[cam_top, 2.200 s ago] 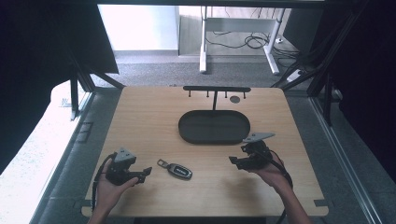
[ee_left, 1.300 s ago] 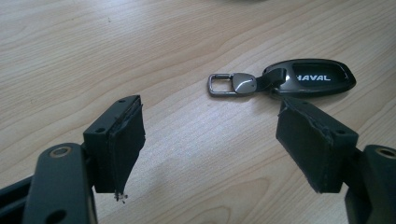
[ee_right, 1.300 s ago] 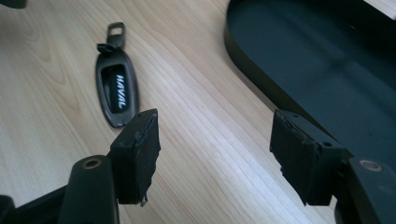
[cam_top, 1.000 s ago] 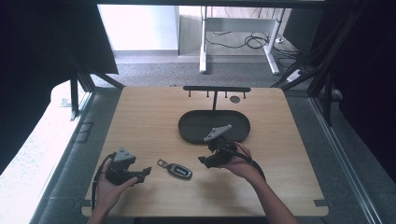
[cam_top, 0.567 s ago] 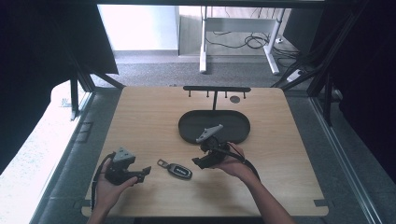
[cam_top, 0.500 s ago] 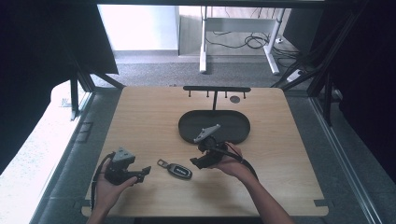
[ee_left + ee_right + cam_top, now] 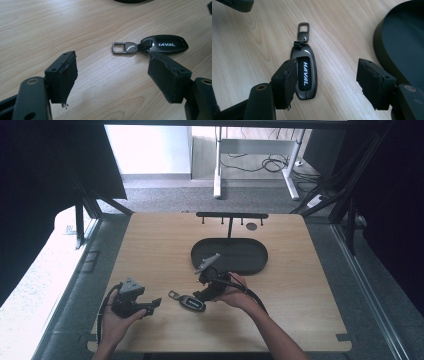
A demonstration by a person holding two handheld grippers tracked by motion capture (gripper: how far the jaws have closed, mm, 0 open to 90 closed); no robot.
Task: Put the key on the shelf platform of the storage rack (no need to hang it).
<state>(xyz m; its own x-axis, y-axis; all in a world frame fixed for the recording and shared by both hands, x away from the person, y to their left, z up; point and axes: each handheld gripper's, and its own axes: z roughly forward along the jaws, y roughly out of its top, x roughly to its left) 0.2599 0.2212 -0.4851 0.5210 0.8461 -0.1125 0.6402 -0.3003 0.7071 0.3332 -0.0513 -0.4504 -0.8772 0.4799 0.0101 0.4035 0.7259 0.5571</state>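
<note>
A dark car key fob [image 7: 191,302] marked HAVAL, with a metal clip, lies flat on the wooden table [image 7: 150,240]. My right gripper [image 7: 198,296] is open just above the key fob [image 7: 305,72], one jaw over its near left edge and the other off to its right. My left gripper [image 7: 155,303] rests open near the table's front left, empty. In the left gripper view the key fob [image 7: 163,44] and its clip [image 7: 124,47] lie a little beyond the jaws, nearer the right one.
A black oval tray [image 7: 252,265] sits mid-table, just behind my right hand; its rim [image 7: 384,52] shows close on the right of the right gripper view. A black hook rack [image 7: 231,215] stands at the table's far edge.
My right gripper has travelled left from the table's right side to the key fob and lowered over it, still open. The left gripper and the fob have stayed put.
</note>
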